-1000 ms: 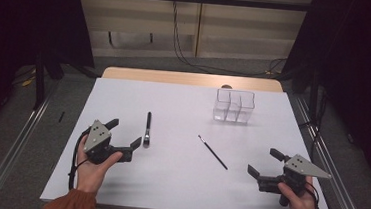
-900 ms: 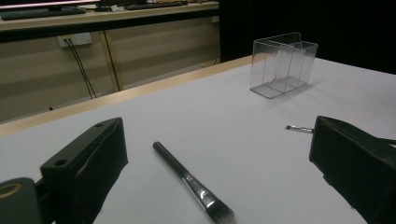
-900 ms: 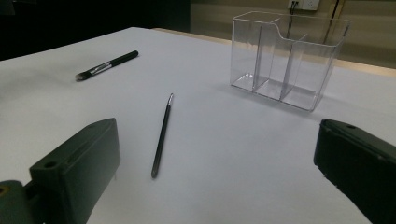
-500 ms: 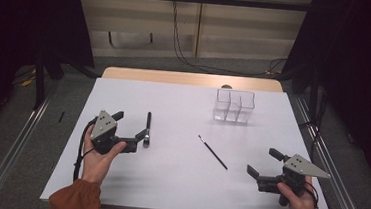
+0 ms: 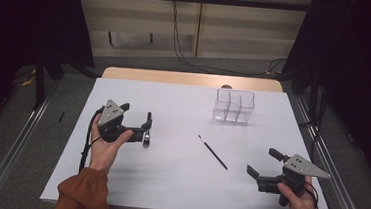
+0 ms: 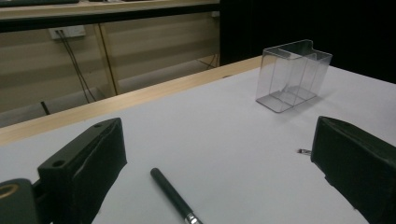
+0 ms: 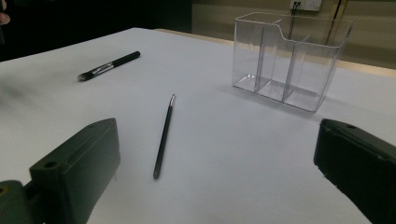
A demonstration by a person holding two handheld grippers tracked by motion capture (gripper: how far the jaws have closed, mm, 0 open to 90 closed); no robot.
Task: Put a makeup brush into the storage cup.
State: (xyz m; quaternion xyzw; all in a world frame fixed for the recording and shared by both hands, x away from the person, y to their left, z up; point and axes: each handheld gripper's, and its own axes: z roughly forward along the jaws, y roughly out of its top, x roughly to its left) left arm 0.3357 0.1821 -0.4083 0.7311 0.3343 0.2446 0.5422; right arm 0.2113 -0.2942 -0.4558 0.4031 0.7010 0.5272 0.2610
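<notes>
Left tool (image 5: pixel 146 127): jaws wide, nothing held, straddling the thick black metal-ferruled brush (image 6: pixel 175 195) lying flat on the white surface (image 5: pixel 168 173), positioned for pickup. Right tool (image 5: pixel 261 165): wide, unladen, waiting.

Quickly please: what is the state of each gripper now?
Left gripper: open, jaws either side of the thick black makeup brush, not closed on it.
Right gripper: open, holding nothing.

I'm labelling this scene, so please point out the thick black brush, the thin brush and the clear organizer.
Thick black brush (image 7: pixel 109 65): right gripper view, on the handle just behind the ferrule.
Thin brush (image 5: pixel 213 152): high view, on the middle of its shaft.
Clear organizer (image 6: pixel 293 77): left gripper view, on its near side wall.
</notes>
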